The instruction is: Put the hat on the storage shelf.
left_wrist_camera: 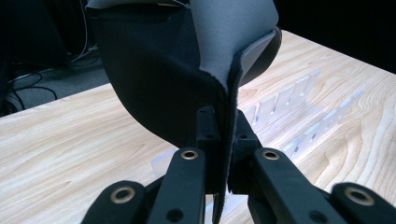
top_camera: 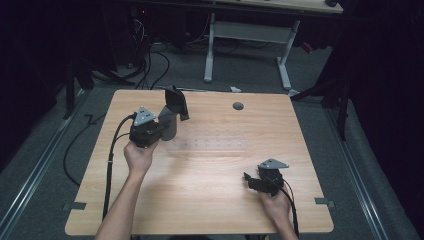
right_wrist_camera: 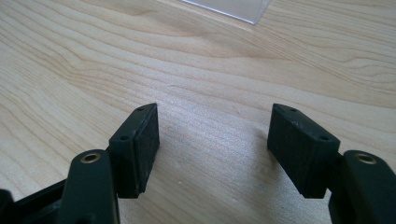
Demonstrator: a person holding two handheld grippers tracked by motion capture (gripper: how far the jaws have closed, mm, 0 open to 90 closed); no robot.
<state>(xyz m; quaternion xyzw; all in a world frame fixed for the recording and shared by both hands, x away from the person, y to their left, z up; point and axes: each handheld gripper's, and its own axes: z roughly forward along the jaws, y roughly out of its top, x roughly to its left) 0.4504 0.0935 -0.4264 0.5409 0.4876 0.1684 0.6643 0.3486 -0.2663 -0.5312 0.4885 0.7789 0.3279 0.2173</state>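
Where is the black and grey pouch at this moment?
In the high view the pouch is on the left side of the wooden table, held up by the left gripper just beside the clear plastic rack.

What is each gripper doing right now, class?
Left gripper: closed, pinching the edge of a black-and-grey fabric piece.
Right gripper: jaws open, holding nothing, above the table.
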